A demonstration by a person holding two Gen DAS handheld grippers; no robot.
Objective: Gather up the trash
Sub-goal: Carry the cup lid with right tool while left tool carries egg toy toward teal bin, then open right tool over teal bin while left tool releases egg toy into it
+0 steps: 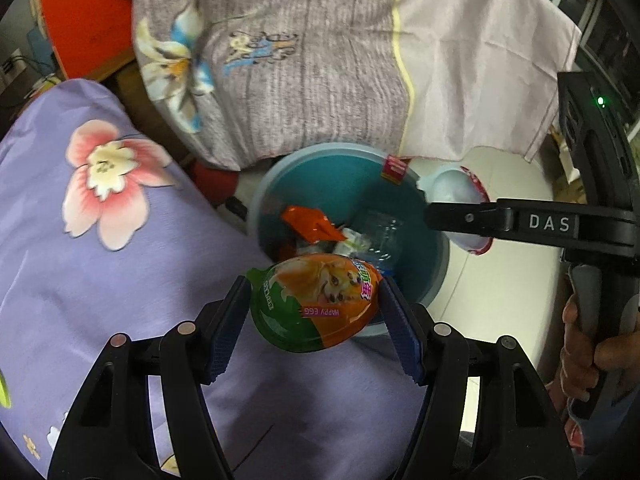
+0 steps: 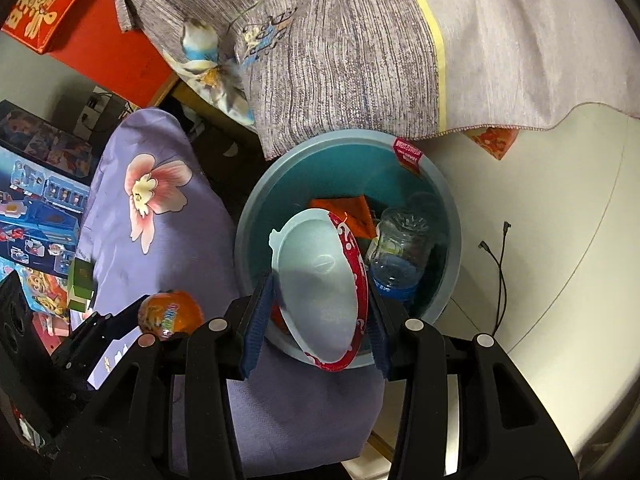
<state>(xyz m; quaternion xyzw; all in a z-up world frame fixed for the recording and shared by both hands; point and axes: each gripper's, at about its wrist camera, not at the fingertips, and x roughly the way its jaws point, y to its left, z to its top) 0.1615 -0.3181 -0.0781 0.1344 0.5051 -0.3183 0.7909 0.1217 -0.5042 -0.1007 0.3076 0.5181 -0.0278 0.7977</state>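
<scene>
My left gripper (image 1: 314, 304) is shut on an orange and green egg-shaped snack pack (image 1: 316, 302), held over the near rim of the teal bin (image 1: 420, 276). My right gripper (image 2: 320, 304) is shut on a pale blue bowl with a red rim (image 2: 320, 284), held over the same bin (image 2: 448, 208). The bin holds an orange wrapper (image 1: 312, 226), a clear plastic bottle (image 2: 400, 252) and other scraps. The right gripper's finger (image 1: 468, 218) and the bowl (image 1: 452, 188) show at the right of the left wrist view. The egg pack (image 2: 170, 314) shows at lower left in the right wrist view.
A purple floral cushion (image 1: 100, 220) lies left of the bin. A grey floral blanket (image 1: 320, 60) hangs behind it. A red box (image 2: 100, 40) sits at the back left. Toy boxes (image 2: 36, 208) stand far left. A black cable (image 2: 500, 276) lies on the white floor.
</scene>
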